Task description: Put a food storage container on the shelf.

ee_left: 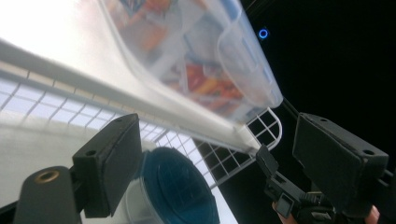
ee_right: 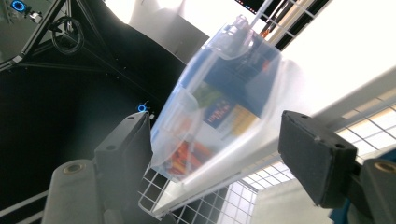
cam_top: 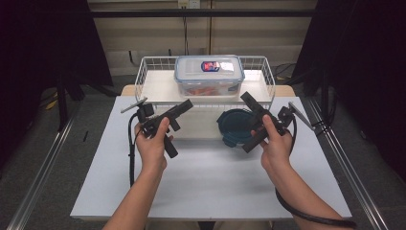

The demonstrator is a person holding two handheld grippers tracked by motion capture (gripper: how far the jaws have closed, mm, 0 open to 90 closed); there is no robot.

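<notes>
A clear lidded box (cam_top: 209, 75) with blue trim and colourful contents sits in a white wire basket (cam_top: 141, 79) at the back of the table. A round tub with a dark blue lid (cam_top: 232, 125) stands on the table just in front of the basket. My left gripper (cam_top: 181, 129) is held open, left of the tub and tilted toward the basket. My right gripper (cam_top: 246, 123) is open too, with its jaws spread around the tub's right side and not touching it. The left gripper view shows the box (ee_left: 201, 60), the tub (ee_left: 177, 186) and the other gripper (ee_left: 289, 196). The right gripper view looks at the box (ee_right: 219, 102).
The white table (cam_top: 210, 177) has free room in front of both hands. Dark curtains and metal rails flank it. Cables trail from both grippers along the forearms.
</notes>
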